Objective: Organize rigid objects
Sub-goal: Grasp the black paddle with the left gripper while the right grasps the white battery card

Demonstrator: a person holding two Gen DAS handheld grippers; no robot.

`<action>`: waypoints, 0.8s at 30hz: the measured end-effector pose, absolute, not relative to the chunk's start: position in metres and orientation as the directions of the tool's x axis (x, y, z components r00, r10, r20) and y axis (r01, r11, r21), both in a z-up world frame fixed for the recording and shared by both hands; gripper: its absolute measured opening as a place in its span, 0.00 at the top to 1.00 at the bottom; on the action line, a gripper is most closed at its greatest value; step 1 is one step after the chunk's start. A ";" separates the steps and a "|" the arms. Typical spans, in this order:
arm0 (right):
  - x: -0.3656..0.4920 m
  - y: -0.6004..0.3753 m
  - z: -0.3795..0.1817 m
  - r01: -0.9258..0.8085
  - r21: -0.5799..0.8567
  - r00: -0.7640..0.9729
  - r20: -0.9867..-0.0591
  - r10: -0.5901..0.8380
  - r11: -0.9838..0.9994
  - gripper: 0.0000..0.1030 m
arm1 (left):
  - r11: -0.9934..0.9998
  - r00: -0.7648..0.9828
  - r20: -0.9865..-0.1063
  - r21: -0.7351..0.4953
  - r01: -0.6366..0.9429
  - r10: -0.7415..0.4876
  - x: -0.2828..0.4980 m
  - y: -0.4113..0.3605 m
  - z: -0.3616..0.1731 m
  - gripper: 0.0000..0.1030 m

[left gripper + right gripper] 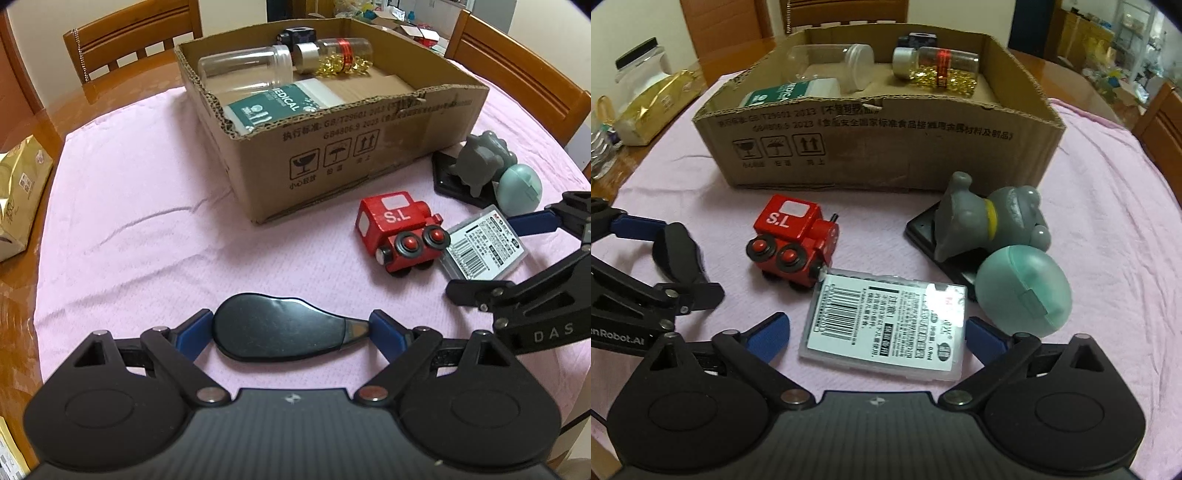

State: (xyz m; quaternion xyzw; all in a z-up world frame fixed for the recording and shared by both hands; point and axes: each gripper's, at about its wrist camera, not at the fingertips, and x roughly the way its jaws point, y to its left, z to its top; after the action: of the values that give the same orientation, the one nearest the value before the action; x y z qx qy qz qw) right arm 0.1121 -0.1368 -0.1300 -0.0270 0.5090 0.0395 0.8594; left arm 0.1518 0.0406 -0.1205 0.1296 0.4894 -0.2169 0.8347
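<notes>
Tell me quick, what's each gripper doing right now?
Left gripper: shut on the black teardrop-shaped plastic case.
Right gripper: open, straddling the clear flat plastic case with barcode label.

Home dining room: wooden chairs [133, 48], clothed table [147, 240]

- Wooden table [22, 295] under a pink cloth [147, 221].
- On the cloth: cardboard box [886, 155] upper centre, red toy train [792, 240], labelled clear case [886, 325], black flat device [277, 332] bottom centre.
- Gold bag [20, 184] on bare wood, left edge.

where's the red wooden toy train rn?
Red wooden toy train lies on the pink cloth before the cardboard box, touching the clear plastic card case.
</notes>
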 end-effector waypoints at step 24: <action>0.117 -0.140 -0.135 -0.046 -0.033 0.451 -0.892 -0.008 0.998 0.09 | 0.833 0.406 -0.889 0.054 0.550 -0.211 0.153 0.035 -0.120 0.10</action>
State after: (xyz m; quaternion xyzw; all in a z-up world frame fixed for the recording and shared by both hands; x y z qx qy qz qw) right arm 0.1173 -0.1398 -0.1354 -0.0261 0.5238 0.0111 0.8514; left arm 0.1529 0.0354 -0.1195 0.1719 0.4930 -0.2318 0.8208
